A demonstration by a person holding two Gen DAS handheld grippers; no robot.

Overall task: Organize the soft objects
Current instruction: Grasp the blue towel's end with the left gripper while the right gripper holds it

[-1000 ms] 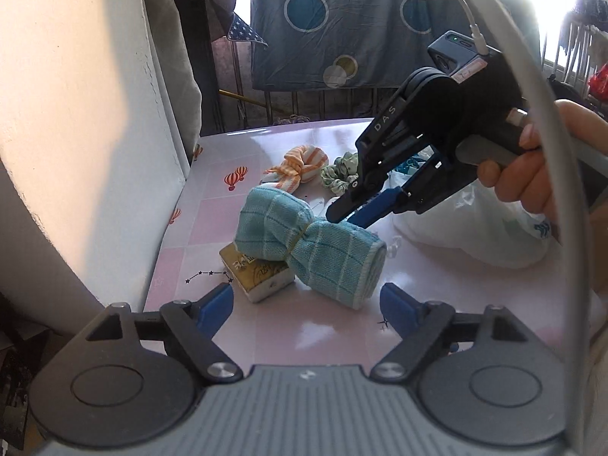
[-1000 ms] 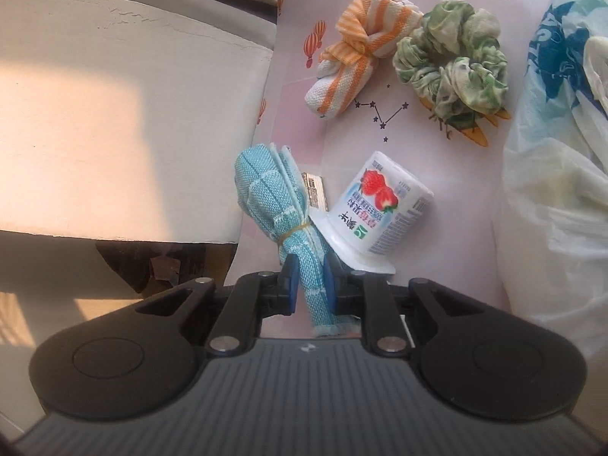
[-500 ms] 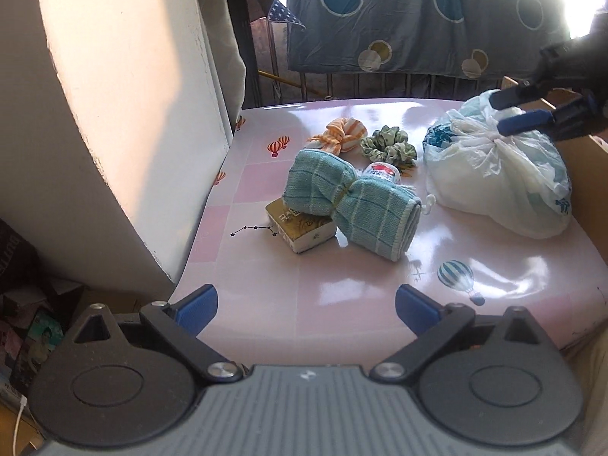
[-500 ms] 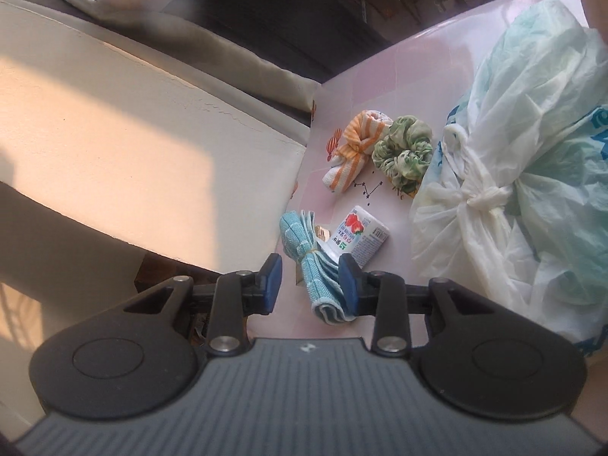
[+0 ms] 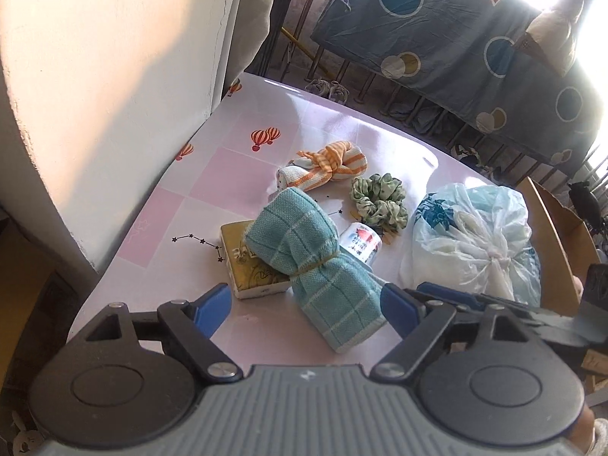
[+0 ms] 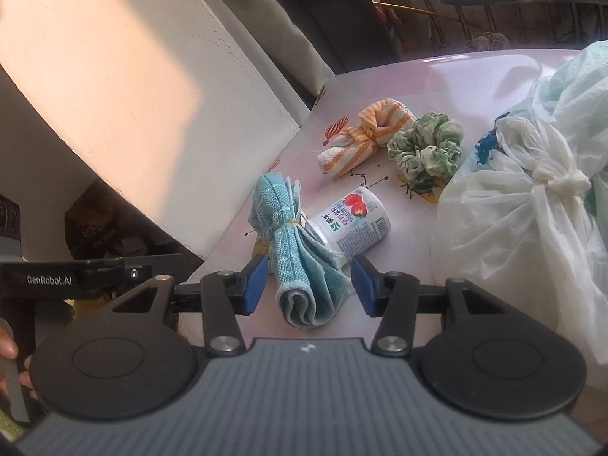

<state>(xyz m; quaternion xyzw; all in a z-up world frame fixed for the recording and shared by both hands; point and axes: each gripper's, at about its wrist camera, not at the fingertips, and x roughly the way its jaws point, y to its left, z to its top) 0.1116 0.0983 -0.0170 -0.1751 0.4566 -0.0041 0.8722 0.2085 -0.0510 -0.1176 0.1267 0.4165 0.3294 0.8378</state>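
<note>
On our pink counter [image 5: 159,224] we see a teal towel [image 5: 304,258], striped towel [image 5: 326,165], scrunchie [image 5: 378,199], cup [image 6: 351,220], box [image 5: 247,262] and bag [image 5: 471,243].

A pale wall [image 5: 114,95] rises along the pink checked counter [image 5: 212,186]. Behind, a blue sheet with circles [image 5: 437,38] hangs over a railing [image 5: 380,87], with glaring sunlight at right.

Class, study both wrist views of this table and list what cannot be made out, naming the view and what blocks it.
1. Contents of the knotted plastic bag: both views, cloudy plastic hides them.
2. Far half of the gold box: left wrist view, the blue towel roll lies across it.
3. Yogurt cup rim end: right wrist view, behind the towel.
4. Cardboard box interior: left wrist view, hidden by the bag and cut by the edge.
</note>
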